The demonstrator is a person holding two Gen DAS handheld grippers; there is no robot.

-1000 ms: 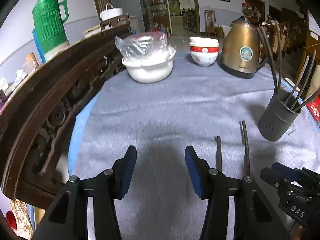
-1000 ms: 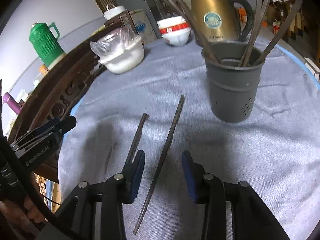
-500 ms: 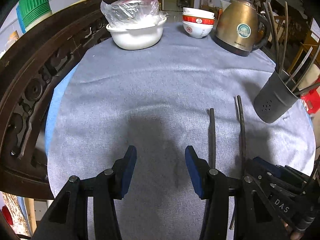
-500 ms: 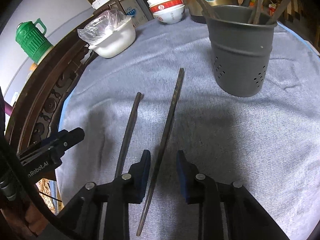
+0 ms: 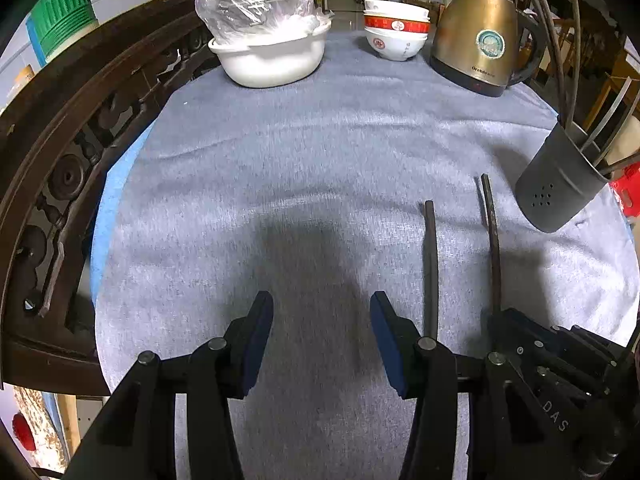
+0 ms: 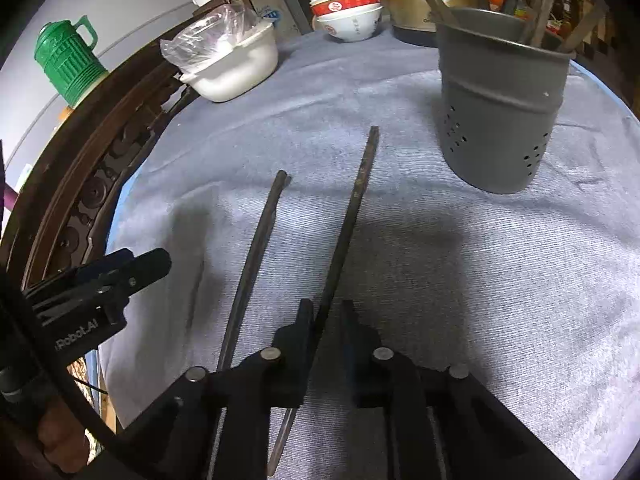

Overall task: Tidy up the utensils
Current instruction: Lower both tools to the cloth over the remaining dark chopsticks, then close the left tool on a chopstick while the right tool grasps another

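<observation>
Two dark chopsticks lie side by side on the grey cloth. My right gripper (image 6: 326,320) has its jaws closed narrowly around the right chopstick (image 6: 352,208), near its lower end; a small gap still shows on the right side. The left chopstick (image 6: 256,248) lies free beside it. Both chopsticks show in the left wrist view: the left chopstick (image 5: 431,256) and the right chopstick (image 5: 493,240). My left gripper (image 5: 320,320) is open and empty over bare cloth, left of them. The grey perforated utensil holder (image 6: 500,100) with several chopsticks stands at the right.
A white basin covered in plastic (image 5: 272,52), stacked red-and-white bowls (image 5: 396,36) and a gold kettle (image 5: 480,40) stand at the far edge. A carved dark wooden rail (image 5: 60,160) runs along the left. A green thermos (image 6: 68,60) stands behind it.
My right gripper has moved forward and its jaws have narrowed around the right chopstick. My left gripper has risen and tilted down over the cloth, staying open.
</observation>
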